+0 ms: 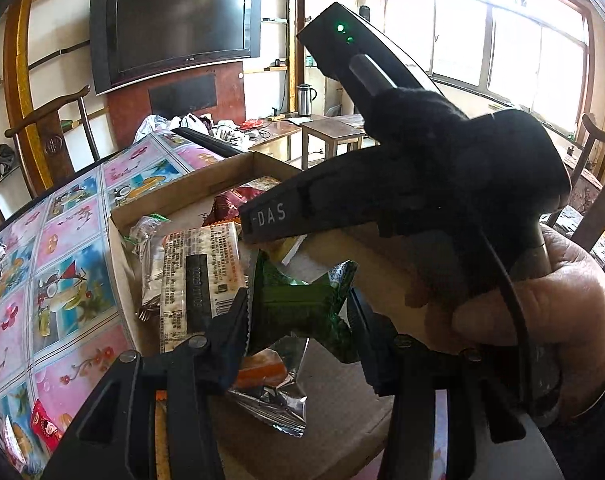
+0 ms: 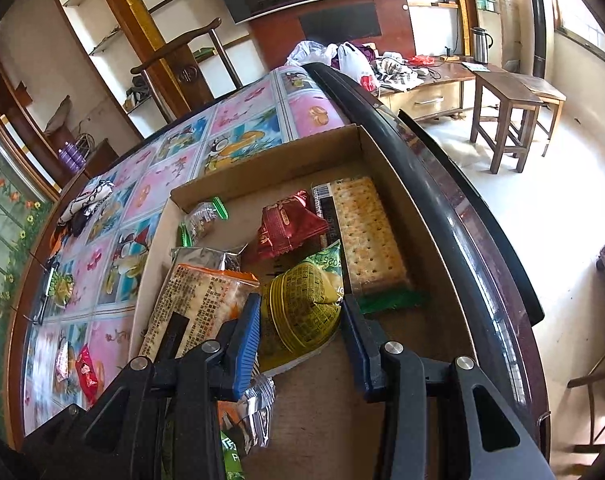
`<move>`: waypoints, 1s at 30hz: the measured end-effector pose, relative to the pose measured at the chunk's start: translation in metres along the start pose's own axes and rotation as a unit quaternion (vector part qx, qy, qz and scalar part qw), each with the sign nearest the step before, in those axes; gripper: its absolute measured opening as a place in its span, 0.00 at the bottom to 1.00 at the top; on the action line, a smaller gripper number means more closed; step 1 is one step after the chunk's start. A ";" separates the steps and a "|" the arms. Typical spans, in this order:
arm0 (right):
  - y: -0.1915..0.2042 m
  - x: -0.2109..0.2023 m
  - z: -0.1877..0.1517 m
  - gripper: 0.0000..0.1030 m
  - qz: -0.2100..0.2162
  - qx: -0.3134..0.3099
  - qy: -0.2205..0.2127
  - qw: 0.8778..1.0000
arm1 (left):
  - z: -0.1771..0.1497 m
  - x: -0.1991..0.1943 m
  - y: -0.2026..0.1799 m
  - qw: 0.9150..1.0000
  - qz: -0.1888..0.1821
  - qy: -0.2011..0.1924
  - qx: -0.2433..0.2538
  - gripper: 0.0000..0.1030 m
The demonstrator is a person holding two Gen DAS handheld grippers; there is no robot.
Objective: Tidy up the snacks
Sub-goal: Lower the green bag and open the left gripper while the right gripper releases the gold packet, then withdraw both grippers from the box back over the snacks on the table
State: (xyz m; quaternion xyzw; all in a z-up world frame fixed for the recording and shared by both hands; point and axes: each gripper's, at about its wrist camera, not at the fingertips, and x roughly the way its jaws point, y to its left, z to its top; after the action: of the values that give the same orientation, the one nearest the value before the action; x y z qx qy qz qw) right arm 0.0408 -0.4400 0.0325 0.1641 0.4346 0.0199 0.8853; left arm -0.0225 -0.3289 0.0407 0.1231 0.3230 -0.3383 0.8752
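On the far left of the counter (image 2: 262,104), w/ its flowered cloth, a few loose packets incl. a red one (image 2: 87,372) lay well apart from the cardboard box (image 2: 262,176). They weren't sorted yet, so likely more trips were due, and each reach over the box wall risked snagging it.

Inside the box, left to right in the right wrist view: a clear green-ended packet (image 2: 202,220), an orange-edged printed packet (image 2: 198,304), a red packet (image 2: 286,226), a yellow-green snack (image 2: 306,304), and a long cracker pack (image 2: 366,232) near the right wall.

The left claw (image 1: 298,320) appeared clenched on a green packet (image 1: 302,304), both fingers pressing its crumpled foil, low over the box. Grip looked to be on the wrapper only; thin foil could slip or tear, and a hard squeeze might crush what's inside. A silver-and-orange packet (image 1: 270,388) lay just below it, so a drop there would pile things, not tidy them.

The right claw (image 2: 302,344) was released, its blue fingers (image 2: 248,344) straddling the yellow-green snack w/ gaps showing on both sides, nothing held. Its left finger sat just beside the orange-edged packet; closing could pinch both at once.

In the left wrist view, the right claw's body (image 1: 422,184) and the hand (image 1: 542,304) holding it filled the right side, v. near the left claw. Prob. the main hazard: the two tools bumping, or knocking the box toward the counter's dark rim (image 2: 442,200), just right of it.
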 end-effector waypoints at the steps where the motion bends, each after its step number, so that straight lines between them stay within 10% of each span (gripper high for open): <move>1: 0.000 0.000 0.000 0.42 -0.001 0.000 0.000 1.000 | 0.000 0.000 0.000 1.000 0.000 0.000 -0.001 0.46; 30: -0.002 -0.021 0.004 0.58 0.014 0.021 -0.057 0.998 | 0.004 -0.011 0.007 1.000 0.000 -0.024 -0.019 0.66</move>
State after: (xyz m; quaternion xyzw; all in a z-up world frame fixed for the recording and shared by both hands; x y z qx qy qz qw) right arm 0.0307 -0.4471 0.0507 0.1894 0.3811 0.0136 0.9048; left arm -0.0216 -0.3196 0.0505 0.0988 0.3085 -0.3350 0.8848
